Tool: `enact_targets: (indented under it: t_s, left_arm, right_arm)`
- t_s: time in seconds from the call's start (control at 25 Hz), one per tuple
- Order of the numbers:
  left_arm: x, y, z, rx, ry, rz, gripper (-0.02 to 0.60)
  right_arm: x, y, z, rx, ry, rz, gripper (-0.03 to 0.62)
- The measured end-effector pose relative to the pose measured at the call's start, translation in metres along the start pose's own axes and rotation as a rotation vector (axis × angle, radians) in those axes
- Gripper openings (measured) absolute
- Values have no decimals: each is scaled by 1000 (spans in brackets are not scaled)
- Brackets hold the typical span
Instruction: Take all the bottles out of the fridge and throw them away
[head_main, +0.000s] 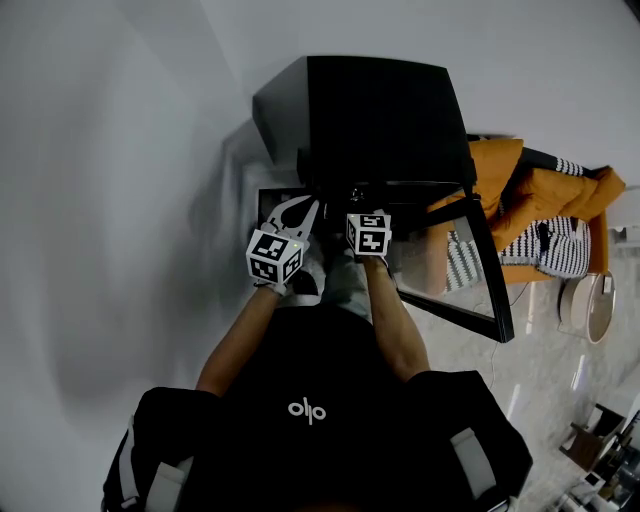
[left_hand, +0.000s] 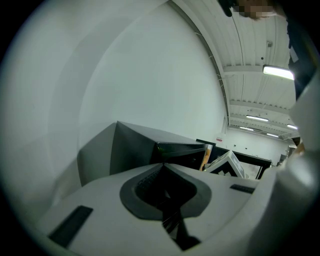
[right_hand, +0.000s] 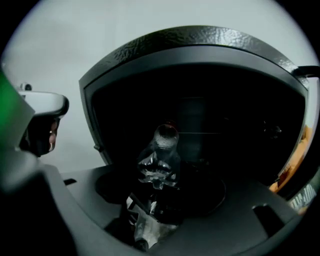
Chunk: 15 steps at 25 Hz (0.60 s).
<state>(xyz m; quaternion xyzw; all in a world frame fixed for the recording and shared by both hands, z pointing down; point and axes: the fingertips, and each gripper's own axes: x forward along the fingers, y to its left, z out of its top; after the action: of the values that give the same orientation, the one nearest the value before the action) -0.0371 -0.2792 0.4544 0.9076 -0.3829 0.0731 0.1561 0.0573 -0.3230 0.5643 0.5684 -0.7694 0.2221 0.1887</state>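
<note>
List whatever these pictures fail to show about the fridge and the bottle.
- Fridge interior: too dark in the right gripper view to count other bottles; its own top hides it in the head view.
- Bottle: whether the right tongs press it is lost in shadow, right gripper view.
- Left gripper view: the fridge's side wall blocks its inside.

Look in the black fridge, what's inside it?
One clear, crumpled bottle shows in the fridge's dark opening, between the right gripper's jaws. Everything behind it is too dark to make out.
</note>
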Motion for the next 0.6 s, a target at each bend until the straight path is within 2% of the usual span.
enact_targets:
  t_s: [0.2, 0.44, 0.6]
  left_arm:
    - [0, -9, -3, 6, 2, -31, 8]
    - [-3, -10, -2, 14, -2, -38, 8]
    - [-9, -5, 1, 14, -8, -29, 8]
  right_arm:
    - [-12, 0, -11, -9, -2, -28, 281]
    - [-1, -1, -10, -11, -1, -81, 338]
    - [9, -5, -2, -10, 28, -115, 347]
